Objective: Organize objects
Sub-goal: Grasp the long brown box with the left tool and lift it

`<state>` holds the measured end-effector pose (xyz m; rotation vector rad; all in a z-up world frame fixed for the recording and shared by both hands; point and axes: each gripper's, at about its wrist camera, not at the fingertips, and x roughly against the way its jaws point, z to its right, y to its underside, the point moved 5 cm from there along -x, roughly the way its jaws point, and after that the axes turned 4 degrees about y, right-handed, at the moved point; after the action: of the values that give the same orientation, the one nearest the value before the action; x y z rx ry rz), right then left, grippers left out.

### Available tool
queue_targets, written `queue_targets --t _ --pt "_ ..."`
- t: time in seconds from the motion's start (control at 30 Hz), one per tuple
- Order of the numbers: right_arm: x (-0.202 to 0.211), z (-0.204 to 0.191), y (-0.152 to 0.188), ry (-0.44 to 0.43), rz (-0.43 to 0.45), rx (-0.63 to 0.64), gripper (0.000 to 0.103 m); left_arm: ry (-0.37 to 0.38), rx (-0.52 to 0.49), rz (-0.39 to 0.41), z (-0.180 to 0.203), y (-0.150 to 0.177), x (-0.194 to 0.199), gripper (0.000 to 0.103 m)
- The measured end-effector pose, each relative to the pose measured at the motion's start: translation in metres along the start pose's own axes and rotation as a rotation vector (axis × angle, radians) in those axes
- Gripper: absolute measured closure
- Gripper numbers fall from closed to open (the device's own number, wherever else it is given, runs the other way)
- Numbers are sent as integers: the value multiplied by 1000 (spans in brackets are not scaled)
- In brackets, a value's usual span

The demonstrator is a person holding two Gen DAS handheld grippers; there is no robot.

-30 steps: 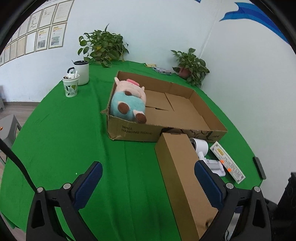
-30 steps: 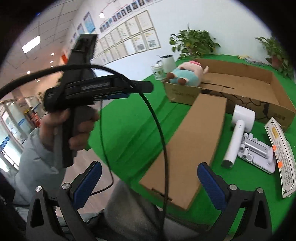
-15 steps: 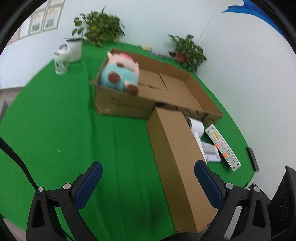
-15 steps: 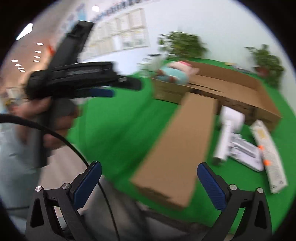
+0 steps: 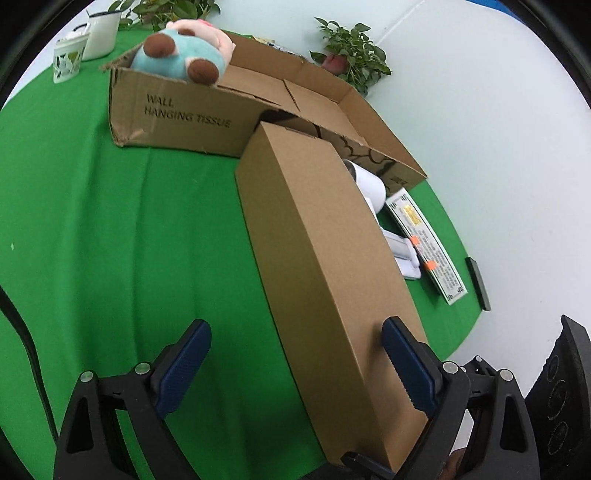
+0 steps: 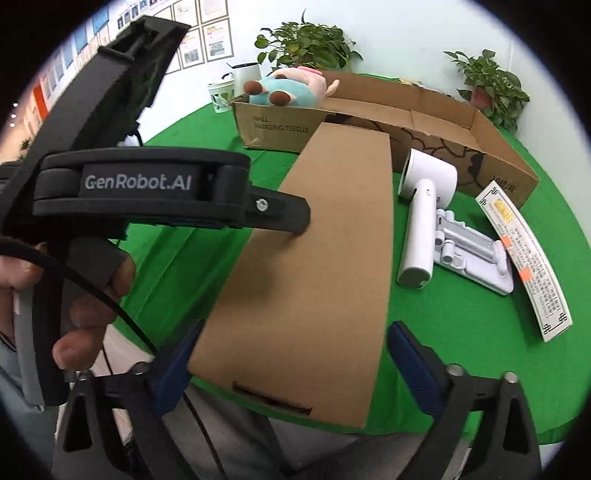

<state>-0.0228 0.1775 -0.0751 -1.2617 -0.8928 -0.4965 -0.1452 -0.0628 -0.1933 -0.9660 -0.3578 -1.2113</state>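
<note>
A long closed cardboard box (image 5: 325, 258) lies on the green table, seen also in the right wrist view (image 6: 325, 258). My left gripper (image 5: 295, 358) is open at its near end, right finger over the box top, left finger beside it. My right gripper (image 6: 288, 354) is open and straddles the box's near end. A large open carton (image 5: 207, 110) marked "WALL HANGING TISSUE" holds a plush toy (image 5: 184, 55). A white hair dryer (image 6: 424, 206), a white holder (image 6: 476, 254) and a paper strip (image 6: 524, 254) lie to the right.
A cup (image 5: 68, 59) and a white jug (image 5: 101, 31) stand at the far left. Potted plants (image 6: 306, 44) stand at the back by the wall. The left hand-held gripper body (image 6: 140, 188) fills the left of the right wrist view. The table edge is near.
Both grippers have moved forward and down to the long box's near end. The left gripper's right finger now lies over the box top. Both stayed open.
</note>
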Motion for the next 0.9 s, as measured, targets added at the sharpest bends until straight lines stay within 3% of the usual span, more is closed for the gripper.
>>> queue_targets --t 0.3,0.47,0.63,0.73,0.9 --pt "28 11 37 -87 -9 -11 15 105 79 -9 22 48 3 10" --pt "28 17 32 -183 -4 -90 15 143 151 -6 25 52 -1 13" --pt "29 18 31 -215 13 -107 15 167 173 -22 30 54 -4 18" --pt "28 17 29 -223 19 -108 15 191 175 -39 36 54 -5 28" --pt "28 18 26 -226 31 -109 16 177 174 -25 41 53 -2 28"
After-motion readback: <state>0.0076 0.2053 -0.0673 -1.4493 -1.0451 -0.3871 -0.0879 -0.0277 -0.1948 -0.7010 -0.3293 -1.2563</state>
